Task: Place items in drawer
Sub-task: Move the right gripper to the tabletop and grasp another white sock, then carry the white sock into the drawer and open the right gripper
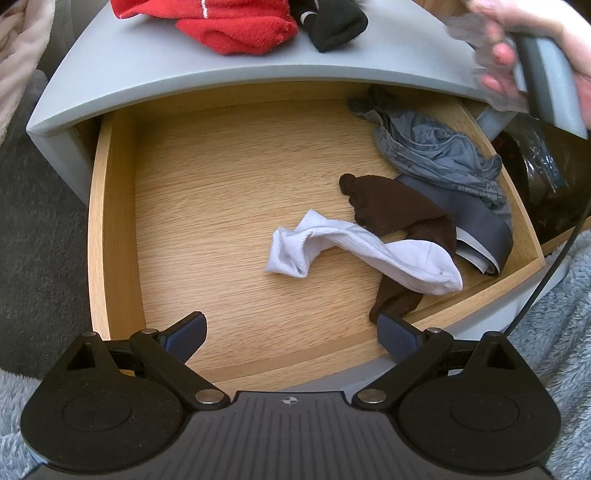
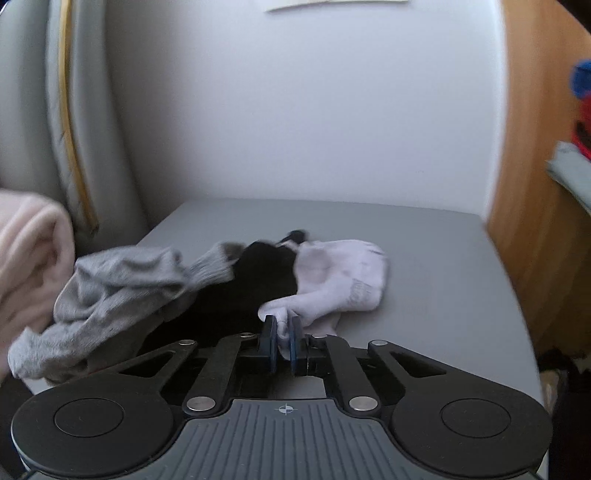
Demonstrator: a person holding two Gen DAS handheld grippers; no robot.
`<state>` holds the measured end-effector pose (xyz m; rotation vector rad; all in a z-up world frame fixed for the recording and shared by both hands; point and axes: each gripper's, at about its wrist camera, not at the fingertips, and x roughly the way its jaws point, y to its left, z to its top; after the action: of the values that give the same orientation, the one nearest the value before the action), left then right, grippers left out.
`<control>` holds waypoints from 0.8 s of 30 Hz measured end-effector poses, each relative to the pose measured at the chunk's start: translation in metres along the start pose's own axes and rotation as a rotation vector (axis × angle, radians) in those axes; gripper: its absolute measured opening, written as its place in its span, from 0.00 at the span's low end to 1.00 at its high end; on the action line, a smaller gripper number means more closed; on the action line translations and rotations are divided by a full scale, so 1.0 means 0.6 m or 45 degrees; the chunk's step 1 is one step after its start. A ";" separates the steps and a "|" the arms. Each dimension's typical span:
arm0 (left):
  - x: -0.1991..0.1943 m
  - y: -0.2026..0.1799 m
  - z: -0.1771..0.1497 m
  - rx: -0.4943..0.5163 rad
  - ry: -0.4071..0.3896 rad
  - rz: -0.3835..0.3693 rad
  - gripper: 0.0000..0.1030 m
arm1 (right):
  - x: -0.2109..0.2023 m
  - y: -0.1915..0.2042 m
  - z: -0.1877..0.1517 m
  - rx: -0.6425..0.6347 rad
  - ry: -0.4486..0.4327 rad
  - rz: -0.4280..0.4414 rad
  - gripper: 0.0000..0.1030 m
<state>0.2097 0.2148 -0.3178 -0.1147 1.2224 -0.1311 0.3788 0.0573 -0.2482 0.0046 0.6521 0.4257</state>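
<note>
**White sock pinched on the tabletop, drawer waiting open**

White cotton is bunched between your right tongs [image 2: 282, 334]: they have come together on a fold at the near edge of the white sock [image 2: 340, 280], which lies on the grey tabletop [image 2: 443, 266] and touches a black sock [image 2: 262, 280] just to its left. A grey sock [image 2: 118, 288] sprawls further left, overlapping the black one. You took the fold nearest you, probably because it stands clear of the pile, so a lift should bring one item away rather than three (watch whether the black sock drags along).

Your left tongs [image 1: 291, 332] stand wide apart and empty above the front of the drawer [image 1: 110, 221], pointing down into it, likely parked there to stay out of the way. The drawer is pulled well out, and its contents sit toward the right: another white sock [image 1: 354, 251] across a brown sock [image 1: 399, 214], with grey-blue underwear [image 1: 436, 155] behind. The left half of the wooden floor is bare, a sensible place for the next drop. Red cloth [image 1: 236, 29] remains on top of the cabinet.
</note>
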 end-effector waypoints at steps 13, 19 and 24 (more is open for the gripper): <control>0.001 -0.002 0.001 0.002 0.003 0.003 0.97 | -0.148 -0.054 -0.037 0.327 0.000 0.160 0.05; 0.006 0.002 0.004 -0.021 0.012 -0.017 0.97 | -0.170 0.008 -0.092 0.201 0.202 0.229 0.05; 0.004 0.001 0.002 -0.013 0.010 -0.018 0.97 | -0.184 0.074 -0.117 0.067 0.271 0.450 0.05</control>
<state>0.2115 0.2151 -0.3200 -0.1315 1.2302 -0.1376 0.2417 0.0466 -0.2330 0.1278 0.8761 0.7565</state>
